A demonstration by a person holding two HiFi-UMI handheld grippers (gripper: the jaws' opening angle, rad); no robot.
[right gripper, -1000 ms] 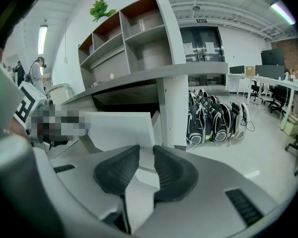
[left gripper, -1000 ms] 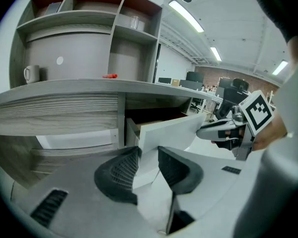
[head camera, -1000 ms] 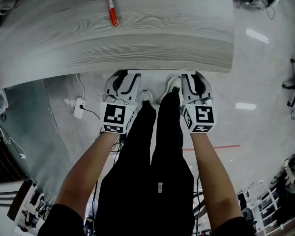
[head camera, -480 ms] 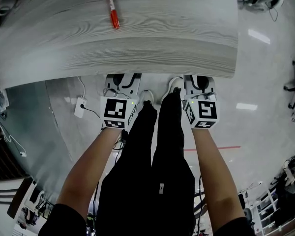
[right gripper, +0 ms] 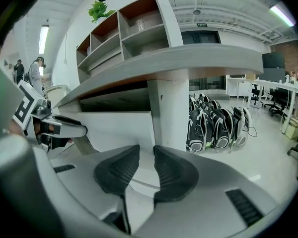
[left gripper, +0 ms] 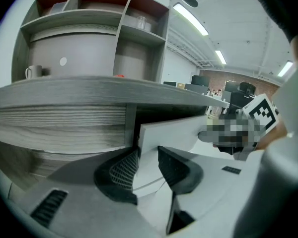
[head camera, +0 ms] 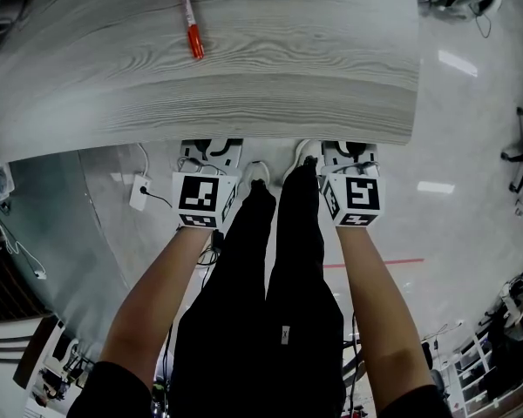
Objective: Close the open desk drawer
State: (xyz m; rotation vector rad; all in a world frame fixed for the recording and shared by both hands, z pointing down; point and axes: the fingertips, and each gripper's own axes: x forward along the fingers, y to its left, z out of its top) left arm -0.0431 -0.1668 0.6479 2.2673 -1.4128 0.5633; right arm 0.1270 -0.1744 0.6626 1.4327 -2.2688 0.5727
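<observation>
Left gripper, right gripper: jaws slightly apart, empty, aimed at white flat drawer front under grey wood-grain desktop, likely for pushing.

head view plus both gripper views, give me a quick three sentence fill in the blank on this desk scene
On the desk top lies a ___ marker.
The left gripper faces the drawer's ___ front panel.
In the right gripper view, a green ___ stands on top of the shelf unit.
Missing words: red; white; plant.
</observation>
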